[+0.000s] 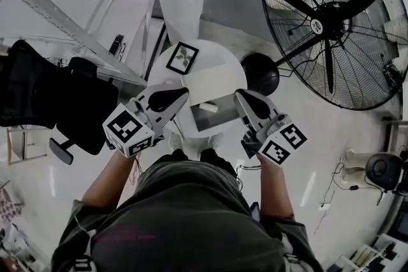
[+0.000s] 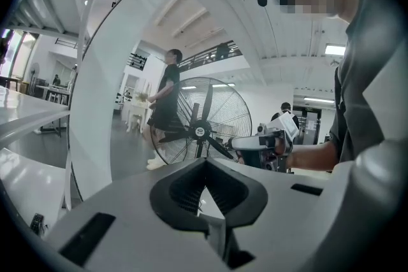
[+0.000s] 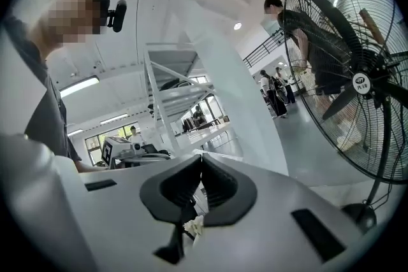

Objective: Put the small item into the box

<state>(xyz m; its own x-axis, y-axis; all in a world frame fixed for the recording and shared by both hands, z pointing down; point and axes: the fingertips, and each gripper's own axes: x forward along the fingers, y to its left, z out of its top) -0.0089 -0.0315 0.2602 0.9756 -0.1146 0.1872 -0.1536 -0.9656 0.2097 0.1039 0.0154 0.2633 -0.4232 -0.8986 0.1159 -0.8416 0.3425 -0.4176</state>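
Pale, glossy workshop flooring fills the head view. A round white table [image 1: 223,60] stands at centre frame and a large black wire-caged pedestal fan [image 1: 331,16] at upper right. On the table lie a black-framed leaf picture [image 1: 182,58] and, just right of it, a pale cream rectangular box [image 1: 213,83]. Whether the box lies open cannot be made out.

Right gripper [image 3: 202,159]: clenched. A small white crumpled scrap [image 3: 193,226] shows low between its jaws, at their root and below the ribbed pads. It is judged to be the task's small item. It is carried in the air at the table's lower-right edge, near the box but not over it.

Left gripper [image 2: 205,165]: jaws closed tip to tip, nothing between them. It hangs at the table's lower-left edge.

Risks noted:
1. The grip is marginal. The scrap sits at the heel of the jaws, not in the pads, so a jolt or tilt could let it slip out short of the box, onto the table or the floor.
2. On release, so light and crumpled a piece may cling at the jaw root and fail to drop.
3. The fan stands near. Its blades show sharp, so it seems to be at rest, but any draught could carry the scrap wide of the box.
4. The framed picture lies just beside the box and could be knocked during the approach.
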